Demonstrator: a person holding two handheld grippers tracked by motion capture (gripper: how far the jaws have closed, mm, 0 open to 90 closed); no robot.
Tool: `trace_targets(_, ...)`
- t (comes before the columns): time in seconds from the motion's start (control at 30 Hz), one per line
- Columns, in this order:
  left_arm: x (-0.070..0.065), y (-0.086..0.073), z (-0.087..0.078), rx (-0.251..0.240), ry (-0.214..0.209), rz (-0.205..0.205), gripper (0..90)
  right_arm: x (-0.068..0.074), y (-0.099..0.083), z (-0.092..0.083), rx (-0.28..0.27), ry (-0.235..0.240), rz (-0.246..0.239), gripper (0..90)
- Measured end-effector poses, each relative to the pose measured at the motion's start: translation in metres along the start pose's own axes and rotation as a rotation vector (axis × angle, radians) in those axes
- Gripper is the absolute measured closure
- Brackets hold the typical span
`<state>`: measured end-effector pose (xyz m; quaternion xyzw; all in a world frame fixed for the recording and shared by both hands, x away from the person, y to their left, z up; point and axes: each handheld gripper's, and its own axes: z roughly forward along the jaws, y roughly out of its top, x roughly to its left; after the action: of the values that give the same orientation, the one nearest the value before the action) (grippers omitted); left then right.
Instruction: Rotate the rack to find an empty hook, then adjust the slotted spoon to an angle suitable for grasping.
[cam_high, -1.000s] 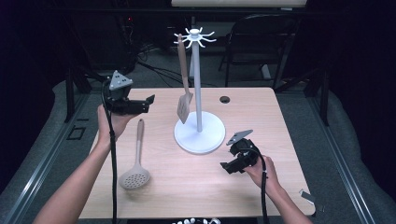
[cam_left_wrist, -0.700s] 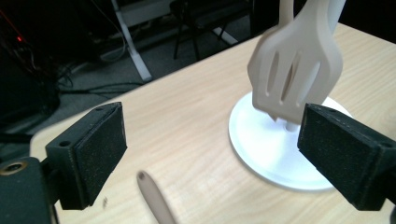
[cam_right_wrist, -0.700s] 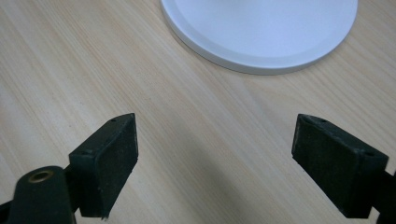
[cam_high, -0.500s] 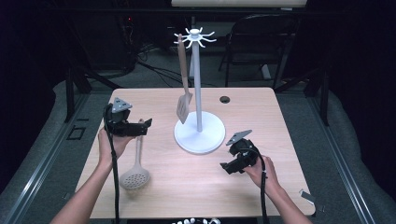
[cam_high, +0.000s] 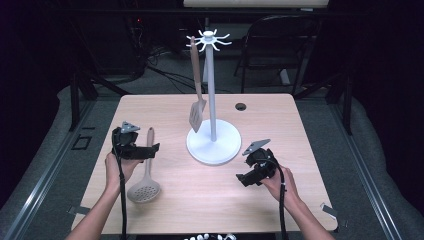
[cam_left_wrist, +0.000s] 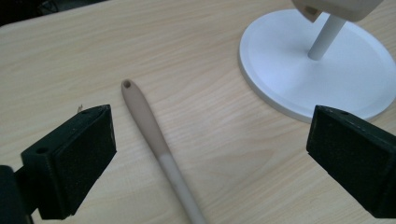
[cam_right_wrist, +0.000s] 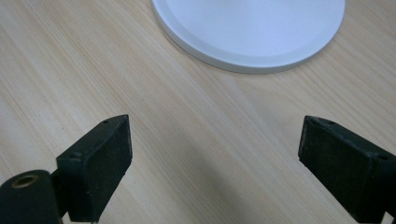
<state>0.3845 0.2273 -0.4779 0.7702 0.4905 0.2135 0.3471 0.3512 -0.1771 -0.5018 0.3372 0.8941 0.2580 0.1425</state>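
The skimmer (cam_left_wrist: 159, 149) runs off the left gripper view's bottom edge.

— what is carried by the wooden table (cam_high: 320, 165)?

— a slotted spoon (cam_high: 145, 172) is laid flat near its left edge, bowl toward the near side, handle pointed away. a white round stand base (cam_high: 214, 145) is set at the middle, well apart from the spoon.

— anything else?

— a small dark round spot (cam_high: 241, 106) is seen at the far edge, behind the base.
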Motion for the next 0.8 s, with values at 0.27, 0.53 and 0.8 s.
trace_targets(0.27, 0.003, -0.014, 0.025, 0.123, 0.036, -0.017, 11.0, 0.001, 0.001, 0.002, 0.009, 0.003, -0.009, 9.9)
trace_targets(0.53, 0.009, -0.021, 0.039, 0.194, 0.035, -0.048, 23.4, 0.001, -0.002, 0.001, 0.018, -0.004, -0.008, 10.5)
trace_targets(0.8, 0.013, -0.032, 0.057, 0.301, 0.023, -0.032, 45.2, 0.002, -0.001, 0.004, 0.031, -0.003, -0.012, 11.0)
